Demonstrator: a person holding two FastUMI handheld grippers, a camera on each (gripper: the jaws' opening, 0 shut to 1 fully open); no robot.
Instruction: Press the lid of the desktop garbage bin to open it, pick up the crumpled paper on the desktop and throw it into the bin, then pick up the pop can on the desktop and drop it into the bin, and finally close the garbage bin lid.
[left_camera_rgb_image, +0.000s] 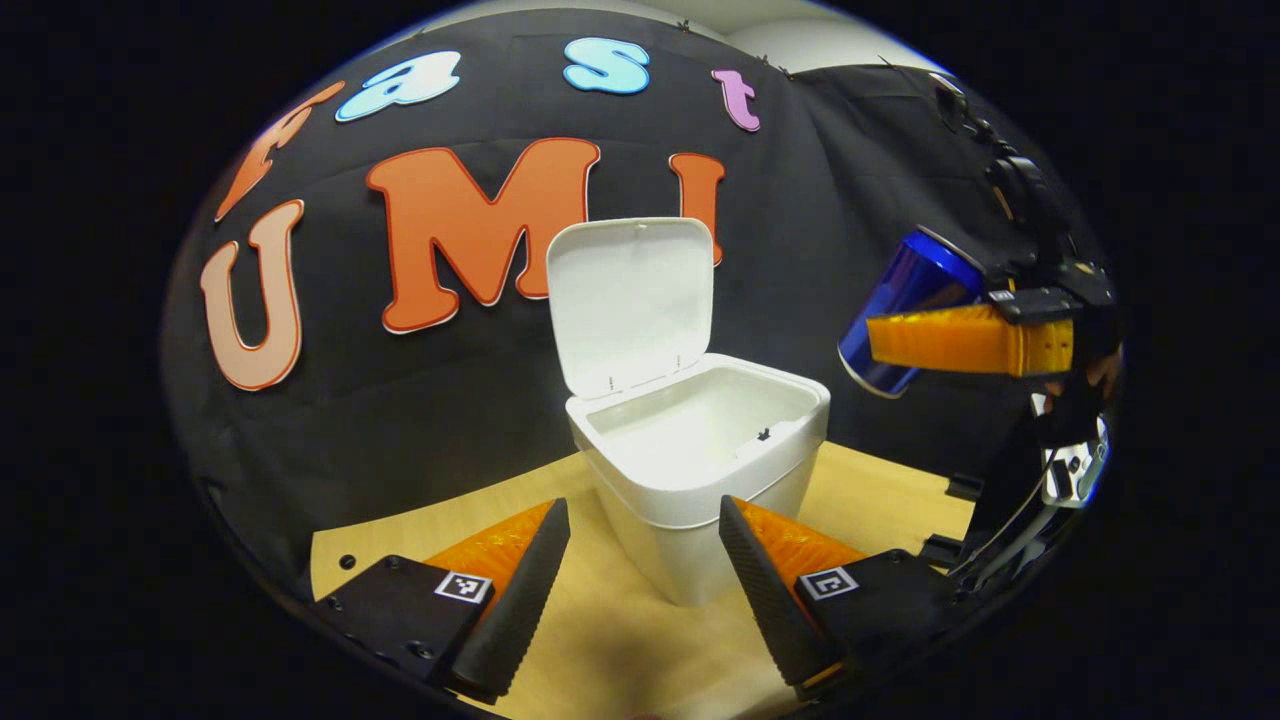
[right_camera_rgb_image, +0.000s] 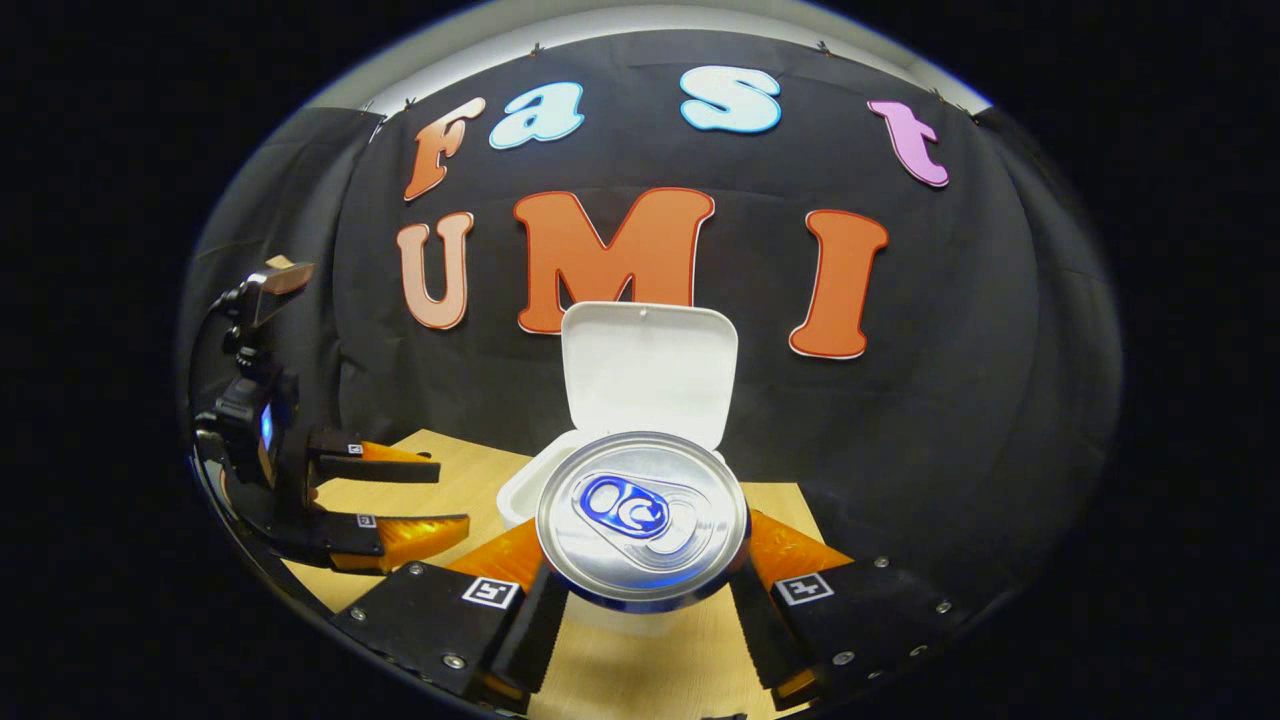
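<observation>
The white desktop bin (left_camera_rgb_image: 690, 470) stands on the wooden table with its lid (left_camera_rgb_image: 630, 300) swung up and open. My left gripper (left_camera_rgb_image: 645, 590) is open just in front of the bin, with nothing between its fingers. Up at the right of the left gripper view, the blue pop can (left_camera_rgb_image: 905, 300) hangs tilted in the air, to the right of the bin and higher than its rim, held by my right gripper (left_camera_rgb_image: 900, 335). In the right gripper view the can's silver top (right_camera_rgb_image: 642, 520) faces the camera, with my right gripper (right_camera_rgb_image: 645, 600) shut on it. Behind it are the bin (right_camera_rgb_image: 520, 490) and its raised lid (right_camera_rgb_image: 648, 375).
The light wooden tabletop (left_camera_rgb_image: 880, 500) runs around the bin, and black cloth closes the back and sides. In the right gripper view my left gripper (right_camera_rgb_image: 430, 497) sits low at the left, over the table's near left part.
</observation>
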